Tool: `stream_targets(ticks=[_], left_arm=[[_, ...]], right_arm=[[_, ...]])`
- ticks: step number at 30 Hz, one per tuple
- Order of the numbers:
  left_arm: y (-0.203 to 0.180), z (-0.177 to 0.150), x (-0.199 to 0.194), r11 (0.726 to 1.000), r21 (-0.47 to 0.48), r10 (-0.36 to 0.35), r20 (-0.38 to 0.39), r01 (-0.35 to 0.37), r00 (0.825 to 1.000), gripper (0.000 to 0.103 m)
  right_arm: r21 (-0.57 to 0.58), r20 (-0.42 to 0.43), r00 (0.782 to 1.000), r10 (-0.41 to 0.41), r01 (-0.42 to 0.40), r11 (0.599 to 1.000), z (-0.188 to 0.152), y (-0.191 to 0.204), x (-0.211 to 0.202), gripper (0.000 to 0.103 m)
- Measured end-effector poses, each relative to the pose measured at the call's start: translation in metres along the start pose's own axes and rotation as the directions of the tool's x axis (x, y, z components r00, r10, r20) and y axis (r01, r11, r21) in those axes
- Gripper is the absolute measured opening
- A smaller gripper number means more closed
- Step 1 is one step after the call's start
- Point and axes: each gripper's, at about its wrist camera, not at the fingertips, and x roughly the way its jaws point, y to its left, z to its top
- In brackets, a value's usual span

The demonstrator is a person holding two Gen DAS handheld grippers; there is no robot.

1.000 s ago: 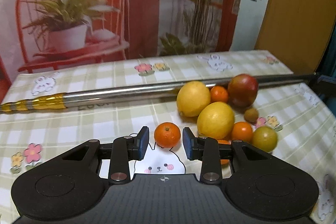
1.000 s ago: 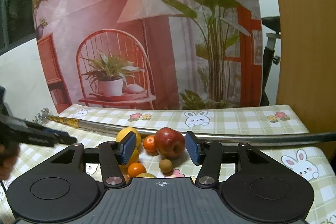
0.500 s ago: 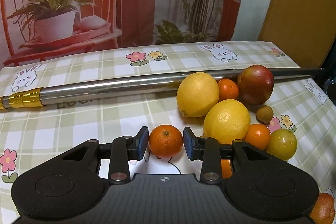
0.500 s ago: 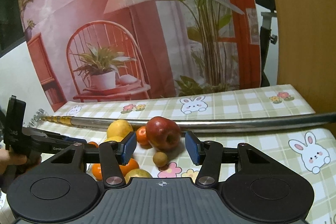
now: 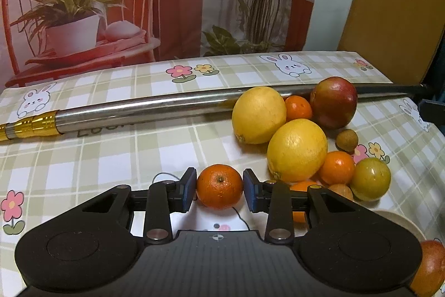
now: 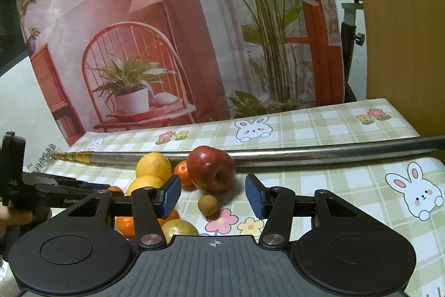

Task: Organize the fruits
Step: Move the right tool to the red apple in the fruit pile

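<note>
Left gripper (image 5: pixel 219 189): jaws narrow, blue pads closed against both sides of a small mandarin (image 5: pixel 219 185) that rests on the checked tablecloth (image 5: pixel 111 146), left of the fruit pile. Right gripper (image 6: pixel 213 195): jaws parted, nothing held; the red apple (image 6: pixel 211 167) lies beyond them, against the metal pole (image 6: pixel 306 153).

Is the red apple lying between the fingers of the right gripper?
No, the red apple lies on the tablecloth beyond the right gripper, whose open jaws hold nothing.
</note>
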Motion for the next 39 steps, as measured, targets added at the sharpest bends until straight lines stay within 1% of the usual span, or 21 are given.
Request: stream_targets(ticks=[5,12,16,21,23,25,26,31,33,34,39], left_arm=[[0.002,-0.006,-0.014,1.000,-0.024,0.001,0.015,-0.001,1.000,0.038],[0.000,-0.019,-0.048,0.998,-0.061,-0.007,0.055,0.011,0.998,0.038],[0.000,-0.025,-0.067,0.996,-0.090,-0.002,0.082,0.010,0.997,0.038],[-0.003,-0.029,-0.087,0.990,-0.144,0.021,0.126,-0.002,0.992,0.038],[-0.005,-0.030,-0.093,0.987,-0.162,0.039,0.152,-0.014,0.988,0.038],[-0.006,-0.031,-0.096,0.984,-0.175,0.051,0.155,-0.023,0.987,0.038],[-0.006,-0.032,-0.095,0.983,-0.181,0.055,0.150,-0.028,0.987,0.038],[-0.004,-0.033,-0.090,0.981,-0.190,0.069,0.124,-0.044,0.990,0.038],[-0.003,-0.036,-0.092,0.980,-0.197,0.065,0.121,-0.040,0.991,0.038],[-0.003,-0.036,-0.092,0.980,-0.197,0.063,0.121,-0.038,0.991,0.038],[-0.002,-0.039,-0.093,0.979,-0.199,0.060,0.128,-0.034,0.990,0.038]], right_arm=[[0.001,0.002,1.000,-0.004,0.004,1.000,-0.001,0.000,-0.001,0.048],[0.006,-0.022,1.000,-0.008,0.008,1.000,-0.010,-0.002,-0.003,0.048],[0.007,-0.020,1.000,-0.010,0.011,1.000,-0.007,-0.003,-0.004,0.048],[-0.033,0.008,1.000,-0.012,0.012,0.999,-0.001,-0.001,0.000,0.048],[-0.064,0.049,0.999,-0.011,0.014,0.998,0.002,0.000,0.002,0.048],[-0.112,0.086,0.996,-0.003,0.013,0.994,0.005,0.002,0.007,0.048],[-0.120,0.091,0.996,-0.003,0.014,0.993,0.007,0.002,0.011,0.048],[-0.127,0.053,0.998,0.019,-0.013,0.992,0.018,0.003,0.048,0.049],[-0.135,0.026,0.999,0.036,-0.032,0.990,0.019,0.005,0.064,0.059],[-0.145,0.013,0.999,0.037,-0.035,0.989,0.018,0.007,0.071,0.060],[-0.258,-0.051,0.999,-0.004,-0.009,0.966,0.014,0.019,0.098,0.060]])
